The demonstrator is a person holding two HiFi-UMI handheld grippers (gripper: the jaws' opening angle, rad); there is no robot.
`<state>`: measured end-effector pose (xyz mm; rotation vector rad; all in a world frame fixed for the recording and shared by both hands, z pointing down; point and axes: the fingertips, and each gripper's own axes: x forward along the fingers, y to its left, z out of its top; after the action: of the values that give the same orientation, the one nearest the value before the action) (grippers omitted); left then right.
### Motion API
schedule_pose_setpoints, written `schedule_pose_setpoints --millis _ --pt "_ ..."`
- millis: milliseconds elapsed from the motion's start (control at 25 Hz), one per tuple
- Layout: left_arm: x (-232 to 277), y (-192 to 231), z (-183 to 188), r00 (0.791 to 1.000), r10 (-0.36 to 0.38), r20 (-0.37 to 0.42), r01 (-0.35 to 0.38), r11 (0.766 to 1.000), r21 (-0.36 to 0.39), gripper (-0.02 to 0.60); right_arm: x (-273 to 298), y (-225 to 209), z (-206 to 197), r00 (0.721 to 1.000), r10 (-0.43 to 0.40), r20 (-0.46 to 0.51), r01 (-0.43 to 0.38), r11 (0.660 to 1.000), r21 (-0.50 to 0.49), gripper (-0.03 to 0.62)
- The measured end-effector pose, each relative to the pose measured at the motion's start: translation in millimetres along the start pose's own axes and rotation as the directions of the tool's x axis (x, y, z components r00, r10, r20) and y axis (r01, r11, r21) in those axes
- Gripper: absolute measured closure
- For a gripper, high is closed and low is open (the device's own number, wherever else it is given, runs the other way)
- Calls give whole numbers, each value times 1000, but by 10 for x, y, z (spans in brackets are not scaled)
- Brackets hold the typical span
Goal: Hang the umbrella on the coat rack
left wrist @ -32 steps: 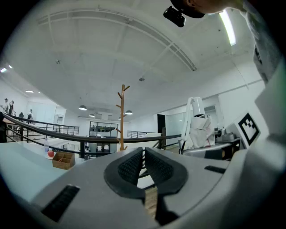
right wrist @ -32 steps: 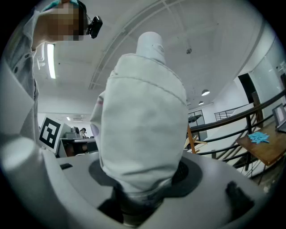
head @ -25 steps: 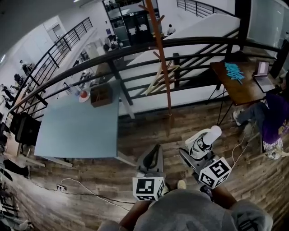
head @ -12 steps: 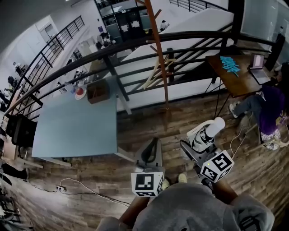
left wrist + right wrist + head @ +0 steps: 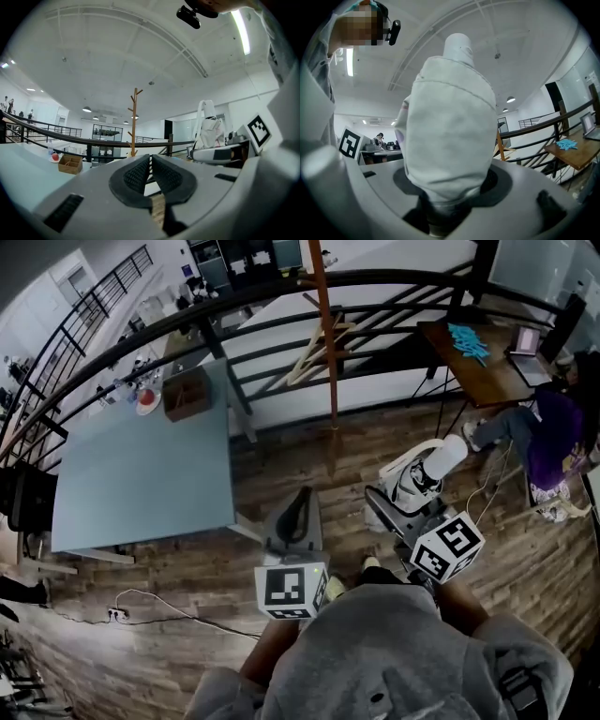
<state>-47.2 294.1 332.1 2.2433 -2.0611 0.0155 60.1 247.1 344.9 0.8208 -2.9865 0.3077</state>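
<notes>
One folded umbrella (image 5: 427, 474), right of centre, clamped in right gripper (image 5: 398, 512); left gripper (image 5: 298, 517) jaws together, empty. Probably light, soft-sleeved, slippery: squeeze the stiff core. Coat rack (image 5: 323, 334) upper centre.

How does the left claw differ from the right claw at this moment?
The left claw has its jaws together with nothing between them, while the right claw is closed on the folded white umbrella. In the head view, the left claw is on the side of the pale blue table, and the right claw is on the side of the brown desk. Both point forward, toward the wooden coat rack.
</notes>
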Motion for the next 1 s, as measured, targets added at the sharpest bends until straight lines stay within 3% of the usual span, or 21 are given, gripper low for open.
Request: schedule_pose_setpoints --millis 600,1000 --pt "154 -89 -17 1000 -21 -21 20 1000 -16 555 37 -89 -20 1000 18 -22 -18 1000 -7 339" --pt "643 -279 18 999 -32 -31 33 999 25 555 106 -581 62 1000 10 -11 -10 1000 -20 340"
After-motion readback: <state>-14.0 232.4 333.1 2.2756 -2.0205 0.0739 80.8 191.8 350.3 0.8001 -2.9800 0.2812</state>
